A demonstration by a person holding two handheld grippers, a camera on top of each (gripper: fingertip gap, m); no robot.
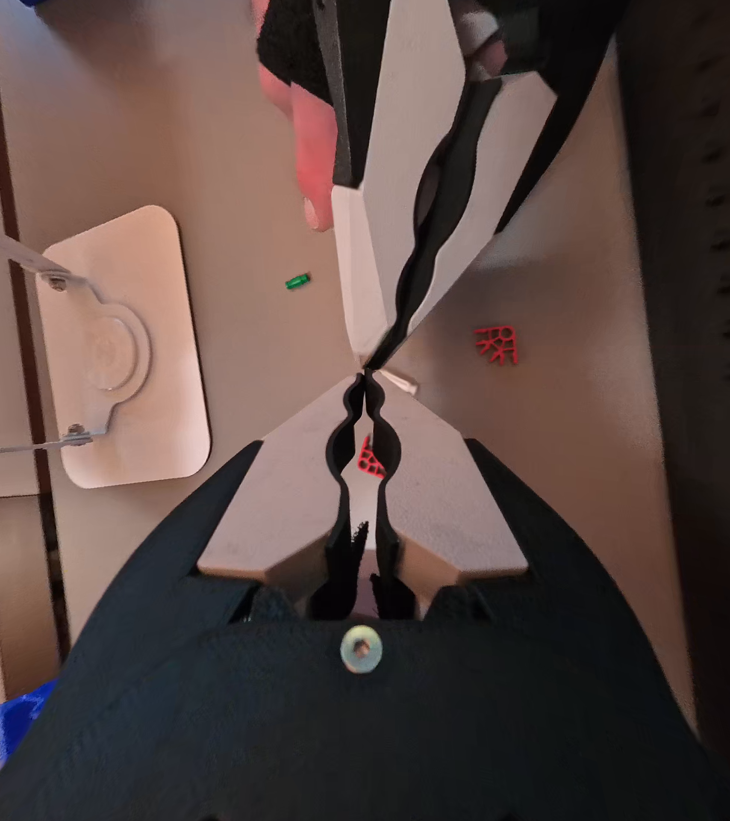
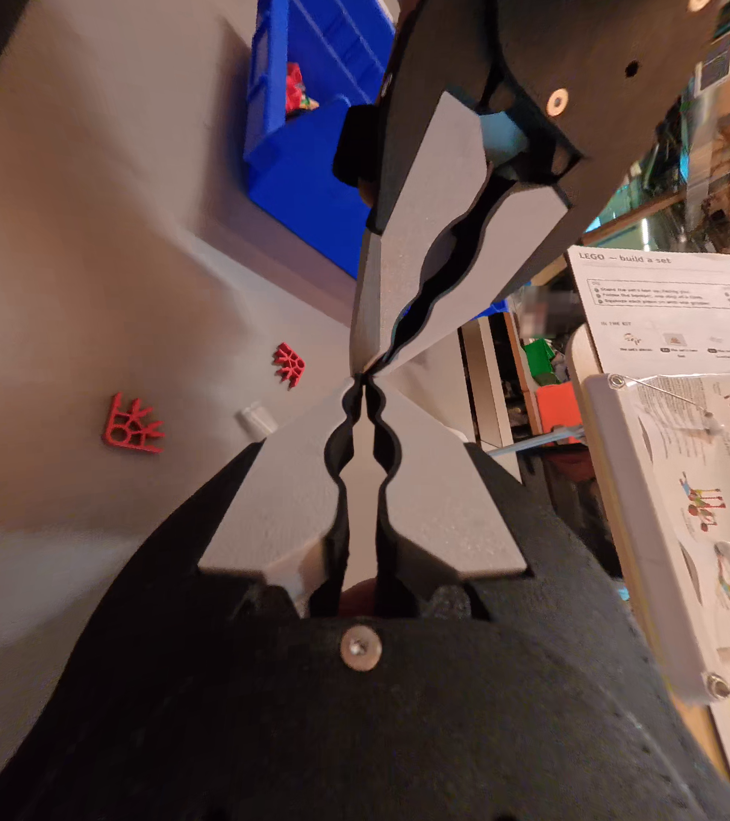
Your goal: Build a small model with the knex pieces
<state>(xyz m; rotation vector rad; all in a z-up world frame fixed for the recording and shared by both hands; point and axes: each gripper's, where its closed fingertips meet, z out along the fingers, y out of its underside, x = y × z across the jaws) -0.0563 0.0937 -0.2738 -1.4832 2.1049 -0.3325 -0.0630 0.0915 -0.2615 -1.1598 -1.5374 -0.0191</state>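
Observation:
My left gripper [image 1: 364,380] is shut, its jaws pressed together with nothing seen between them. My right gripper [image 1: 373,363] comes down from the top of the left wrist view, also shut, and its tip meets the left tip above the table. In the right wrist view my right gripper [image 2: 363,380] is at the bottom and my left gripper [image 2: 373,364] reaches in from above. Two red fan-shaped connectors [image 2: 132,426] [image 2: 290,364] and a small white piece [image 2: 256,417] lie on the table to the left. One red connector [image 1: 497,345] also shows in the left wrist view.
A small green rod [image 1: 297,281] lies on the table. A white plate with a clear bracket [image 1: 123,346] sits to the left. A blue bin [image 2: 310,186] holds coloured pieces. Printed sheets on a white board [image 2: 647,511] stand at the right, beyond the table edge. The tips of both grippers are at nearly the same place. The red connector [image 1: 497,345] is about equally far from each gripper, around 10 cm. It is also in sight in the right wrist view [image 2: 136,421].

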